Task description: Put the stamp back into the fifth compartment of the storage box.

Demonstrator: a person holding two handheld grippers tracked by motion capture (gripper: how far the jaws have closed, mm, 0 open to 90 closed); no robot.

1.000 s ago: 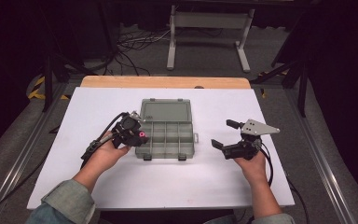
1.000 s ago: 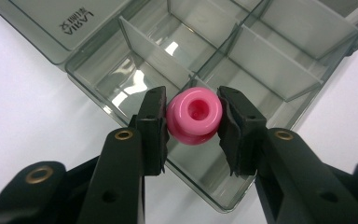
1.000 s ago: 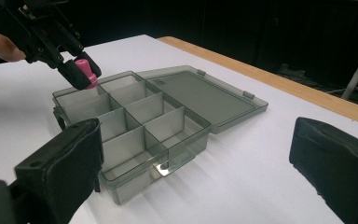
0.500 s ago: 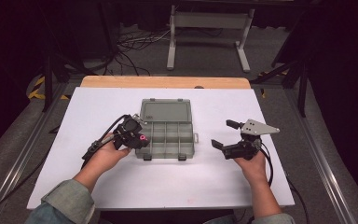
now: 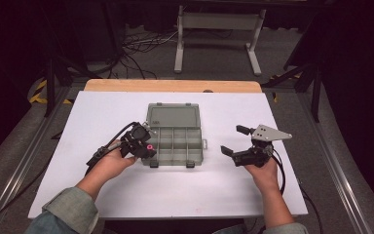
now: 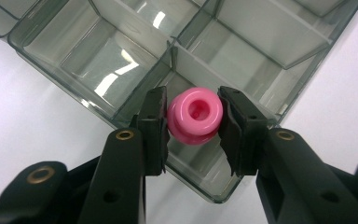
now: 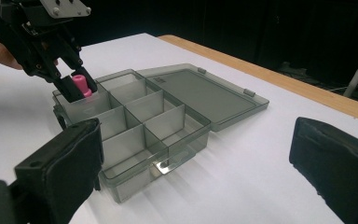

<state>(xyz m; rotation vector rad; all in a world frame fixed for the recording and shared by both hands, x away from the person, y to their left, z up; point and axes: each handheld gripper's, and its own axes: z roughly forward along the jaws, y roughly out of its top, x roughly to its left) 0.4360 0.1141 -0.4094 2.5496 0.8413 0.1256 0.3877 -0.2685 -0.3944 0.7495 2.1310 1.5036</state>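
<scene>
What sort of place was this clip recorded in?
Probably a lab or studio recording station, not a home. A white-topped table stands amid dark surroundings, loose cables trail over the grey floor behind it beside a metal stand, and yellow-black hazard tape marks the floor.

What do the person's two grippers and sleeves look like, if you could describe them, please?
Both the left gripper and the right gripper are black with two flat-padded jaws, brass-coloured rivets and trailing black cables. A grey three-cornered plate tops the right one. The sleeves are grey-blue.
</scene>
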